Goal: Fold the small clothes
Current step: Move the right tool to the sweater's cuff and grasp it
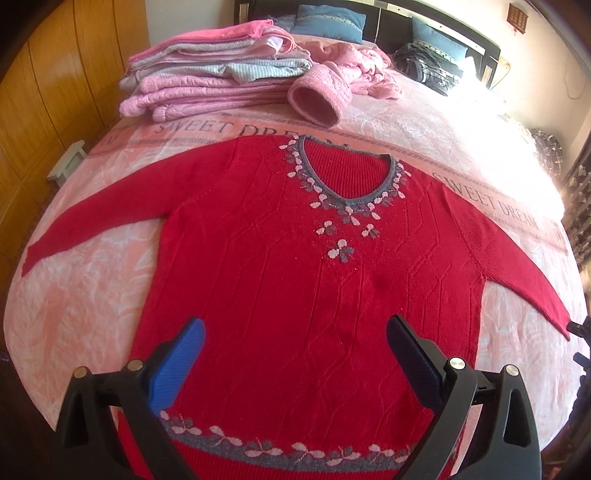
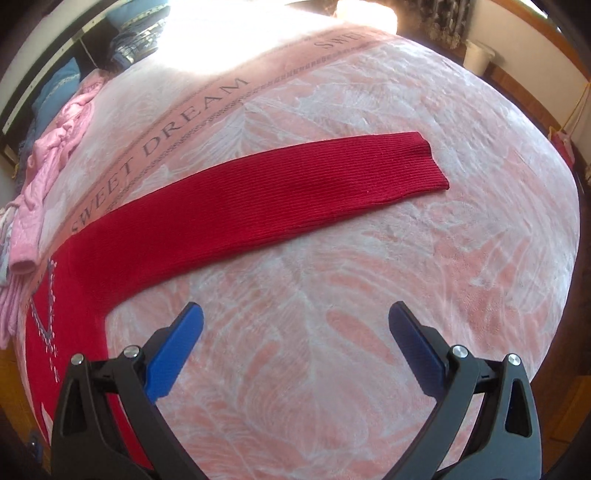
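Observation:
A red knitted sweater (image 1: 280, 266) with a grey V-neck and pale flower trim lies flat, front up, on the pink bed cover (image 1: 88, 314), both sleeves spread out. My left gripper (image 1: 295, 332) hovers open above the sweater's lower body, near the grey hem band, nothing between its blue pads. In the right wrist view the sweater's right sleeve (image 2: 258, 199) stretches across the bed cover (image 2: 369, 332), its cuff pointing right. My right gripper (image 2: 295, 317) stands open over bare cover, a little in front of that sleeve, holding nothing.
A stack of folded pink and grey clothes (image 1: 207, 81) sits at the far left of the bed. A crumpled pink padded jacket (image 1: 340, 85) lies beside it. Blue pillows (image 1: 328, 22) rest against the headboard. A wooden wardrobe (image 1: 55, 92) stands left of the bed.

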{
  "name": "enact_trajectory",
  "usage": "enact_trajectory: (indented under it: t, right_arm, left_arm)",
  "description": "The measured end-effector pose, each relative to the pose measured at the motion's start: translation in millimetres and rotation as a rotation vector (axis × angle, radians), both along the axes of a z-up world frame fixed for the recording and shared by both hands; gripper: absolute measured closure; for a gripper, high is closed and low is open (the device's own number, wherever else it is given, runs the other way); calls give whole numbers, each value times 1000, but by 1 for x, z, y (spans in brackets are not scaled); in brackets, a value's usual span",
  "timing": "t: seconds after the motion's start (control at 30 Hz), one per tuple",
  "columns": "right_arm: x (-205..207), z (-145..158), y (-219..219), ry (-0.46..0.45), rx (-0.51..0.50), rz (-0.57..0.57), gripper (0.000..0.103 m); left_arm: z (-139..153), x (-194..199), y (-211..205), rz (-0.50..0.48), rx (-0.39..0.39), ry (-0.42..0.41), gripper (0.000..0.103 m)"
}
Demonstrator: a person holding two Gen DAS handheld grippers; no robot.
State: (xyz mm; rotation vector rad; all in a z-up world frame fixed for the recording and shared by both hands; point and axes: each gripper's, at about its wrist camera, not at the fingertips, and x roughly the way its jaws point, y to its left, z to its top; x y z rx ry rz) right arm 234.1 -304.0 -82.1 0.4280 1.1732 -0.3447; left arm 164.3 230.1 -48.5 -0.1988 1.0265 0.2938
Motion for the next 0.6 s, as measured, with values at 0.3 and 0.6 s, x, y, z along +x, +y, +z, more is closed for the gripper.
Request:
enact_trajectory:
  t: [0.3,0.6]
  right_arm:
    - [28,-32,-81,-2,97,-97,4]
    - [52,-51,-125,30,60,-129,4]
  left_arm:
    - [-20,55,-8,-54,155,-105,4]
    - [-42,97,-12,-109,50,-94,4]
